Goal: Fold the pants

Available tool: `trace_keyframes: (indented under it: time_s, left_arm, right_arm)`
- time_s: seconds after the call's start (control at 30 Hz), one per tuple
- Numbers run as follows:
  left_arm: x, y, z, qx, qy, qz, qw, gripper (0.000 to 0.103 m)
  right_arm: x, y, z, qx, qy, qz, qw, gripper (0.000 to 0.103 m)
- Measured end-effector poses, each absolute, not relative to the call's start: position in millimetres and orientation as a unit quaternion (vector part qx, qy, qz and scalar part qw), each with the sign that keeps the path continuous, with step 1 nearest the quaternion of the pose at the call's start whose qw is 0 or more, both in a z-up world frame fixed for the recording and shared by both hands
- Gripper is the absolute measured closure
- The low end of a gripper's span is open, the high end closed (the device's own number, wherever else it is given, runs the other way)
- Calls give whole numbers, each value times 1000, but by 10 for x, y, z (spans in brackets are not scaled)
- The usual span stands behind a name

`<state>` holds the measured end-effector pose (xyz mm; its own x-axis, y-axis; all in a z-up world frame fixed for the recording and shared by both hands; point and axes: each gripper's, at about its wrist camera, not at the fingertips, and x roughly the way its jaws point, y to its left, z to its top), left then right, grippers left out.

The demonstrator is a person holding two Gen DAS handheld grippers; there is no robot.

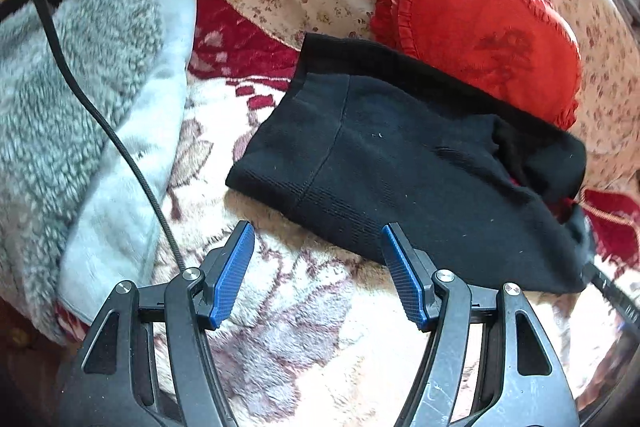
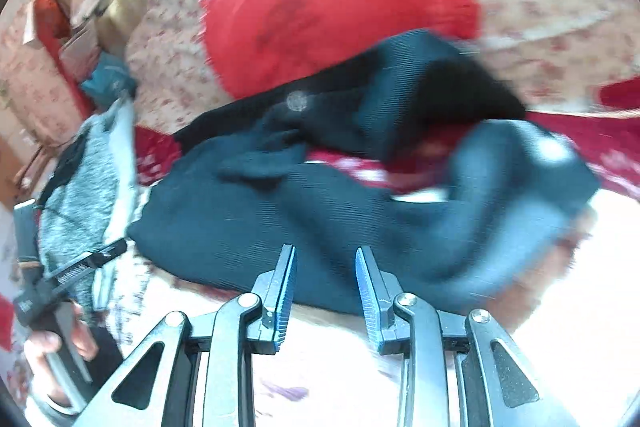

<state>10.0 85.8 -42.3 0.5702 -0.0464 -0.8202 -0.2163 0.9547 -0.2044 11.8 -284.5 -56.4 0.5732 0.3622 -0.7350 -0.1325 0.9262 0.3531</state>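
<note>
The pants (image 1: 404,163) lie just beyond my spread, empty left fingers (image 1: 318,271), long axis running left-right; right fingers (image 2: 326,291) (half-spread, empty) hang at their near edge.

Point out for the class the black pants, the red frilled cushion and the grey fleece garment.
black pants (image 1: 400,163): left wrist view, middle of the flat folded panel.
red frilled cushion (image 1: 480,23): left wrist view, centre of its face.
grey fleece garment (image 1: 68,83): left wrist view, its fluffy outer side.

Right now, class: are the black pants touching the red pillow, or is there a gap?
Touching. In the left wrist view the black pants have their waistband edge lying over the lower rim of the red pillow, with no bedding visible between them.
</note>
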Motion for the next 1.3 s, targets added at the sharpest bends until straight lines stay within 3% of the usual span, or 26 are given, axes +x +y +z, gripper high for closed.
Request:
trace_keyframes:
  time_s: [0.1, 0.3, 0.57, 0.63, 0.67, 0.7, 0.73, 0.8, 1.13, 1.3]
  left_arm:
    - [133, 872, -476, -180, 468, 41, 864, 37]
    - [303, 833, -706, -238, 490, 35, 838, 37]
    - [550, 752, -742, -253, 491, 39, 833, 31]
    - [585, 765, -741, -261, 486, 32, 834, 32]
    - [592, 787, -734, -266, 481, 31, 835, 45]
    - [590, 804, -713, -262, 475, 35, 839, 68]
    - [593, 805, -696, -253, 474, 38, 842, 78]
    - [569, 823, -653, -249, 467, 31, 848, 90]
    - [49, 930, -132, -212, 443, 6, 871, 93]
    - [-167, 955, -359, -177, 484, 22, 857, 93]
  right_arm:
    - [8, -3222, -604, 154, 436, 104, 880, 63]
    - [-1, -3766, -740, 216, 432, 55, 874, 62]
    - [326, -4055, -1017, 328, 433, 40, 838, 61]
    - [393, -4088, -1070, 342, 421, 44, 839, 68]
    - [412, -4093, -1077, 340, 415, 42, 843, 72]
    - [439, -4084, -1084, 333, 411, 38, 847, 81]
    - [465, -4072, -1088, 328, 412, 36, 849, 90]
    - [488, -4057, -1071, 318, 410, 36, 854, 96]
    - [-109, -4078, -385, 263, 380, 41, 886, 97]
    - [-515, -4057, -531, 244, 446, 38, 860, 97]
